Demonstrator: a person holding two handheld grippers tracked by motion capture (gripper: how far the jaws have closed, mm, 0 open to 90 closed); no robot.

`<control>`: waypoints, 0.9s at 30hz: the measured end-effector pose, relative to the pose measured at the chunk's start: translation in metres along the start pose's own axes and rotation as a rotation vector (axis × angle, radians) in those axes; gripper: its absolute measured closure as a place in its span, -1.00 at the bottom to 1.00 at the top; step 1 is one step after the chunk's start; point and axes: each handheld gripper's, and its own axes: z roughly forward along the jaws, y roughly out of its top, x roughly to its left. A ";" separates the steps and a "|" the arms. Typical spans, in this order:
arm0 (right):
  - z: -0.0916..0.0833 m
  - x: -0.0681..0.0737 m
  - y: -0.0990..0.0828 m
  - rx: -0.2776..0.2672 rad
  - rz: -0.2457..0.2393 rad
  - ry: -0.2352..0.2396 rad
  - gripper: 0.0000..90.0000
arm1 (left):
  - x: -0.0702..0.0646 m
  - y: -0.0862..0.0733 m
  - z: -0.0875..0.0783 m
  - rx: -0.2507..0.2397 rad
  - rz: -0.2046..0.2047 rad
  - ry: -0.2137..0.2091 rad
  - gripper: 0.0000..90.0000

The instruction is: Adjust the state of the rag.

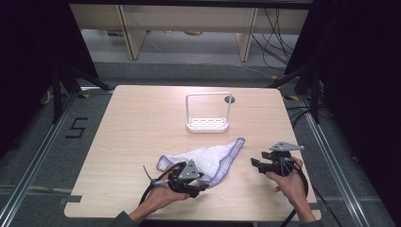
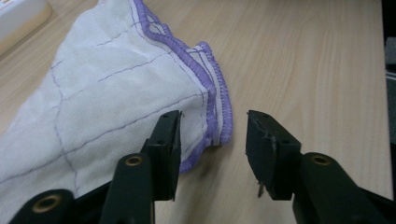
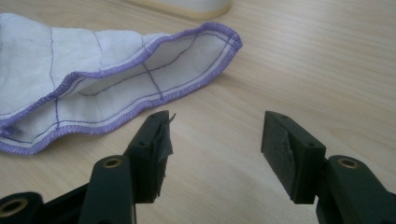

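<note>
Both sets of jaws gape, holding nothing: left gripper (image 1: 201, 185) sits at the white cloth (image 1: 210, 160) and its purple hem, right gripper (image 1: 256, 164) hovers just beside it over the table (image 1: 142, 123)

Lighting: even, from overhead; desk (image 1: 142, 123) bright, surroundings near black. Shadows: soft, short, under the cloth (image 2: 107, 88). Glare: none. Sharpness: high view soft and grainy; gripper views crisp nearby, blurred toward upper edges.

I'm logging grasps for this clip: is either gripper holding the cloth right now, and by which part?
Nothing is held. The left gripper stands open at the purple-edged white cloth, its hem between the jaws but unpinched; the right gripper is open over bare table.
</note>
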 end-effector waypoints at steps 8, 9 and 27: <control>0.003 0.000 0.000 -0.016 -0.052 0.021 -0.04 | 0.018 0.007 0.007 0.000 -0.031 0.036 0.93; 0.003 0.000 0.000 -0.016 -0.052 0.021 -0.04 | 0.018 0.007 0.007 0.000 -0.031 0.036 0.93; 0.011 0.052 0.005 -0.003 -0.136 0.171 0.01 | 0.147 0.021 -0.041 -0.077 -0.231 0.276 0.93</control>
